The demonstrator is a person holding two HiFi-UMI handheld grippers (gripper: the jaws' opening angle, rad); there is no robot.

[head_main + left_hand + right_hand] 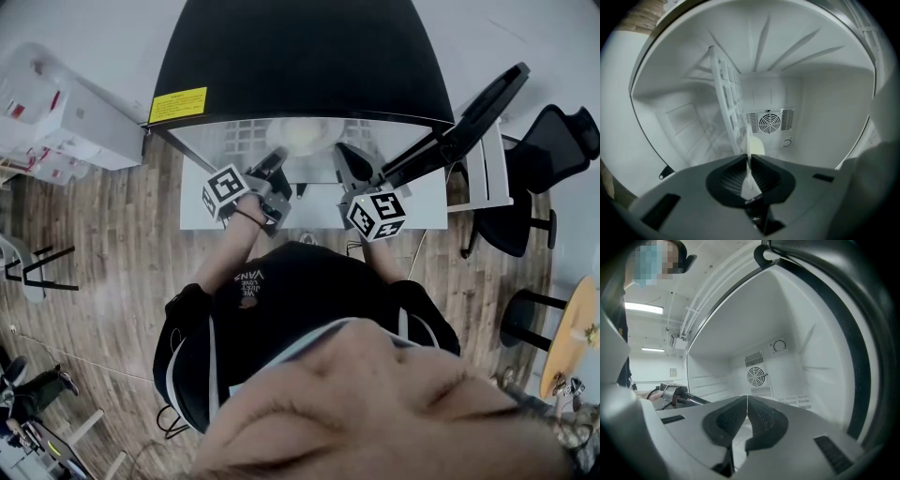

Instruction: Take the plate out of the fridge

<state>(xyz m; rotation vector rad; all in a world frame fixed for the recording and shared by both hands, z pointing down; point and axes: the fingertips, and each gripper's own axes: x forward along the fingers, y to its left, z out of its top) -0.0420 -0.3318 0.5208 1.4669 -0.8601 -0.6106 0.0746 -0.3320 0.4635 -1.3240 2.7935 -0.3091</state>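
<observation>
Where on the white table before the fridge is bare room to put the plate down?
Bare table lies along its front edge between the left gripper and the right gripper. A narrower strip is right of the right gripper, below the open fridge door. The fridge mouth is crowded: both grippers reach in, the left one shut on the plate.

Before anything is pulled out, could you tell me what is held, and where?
The left gripper pinches the plate by its near rim; the right gripper is shut on nothing.
</observation>
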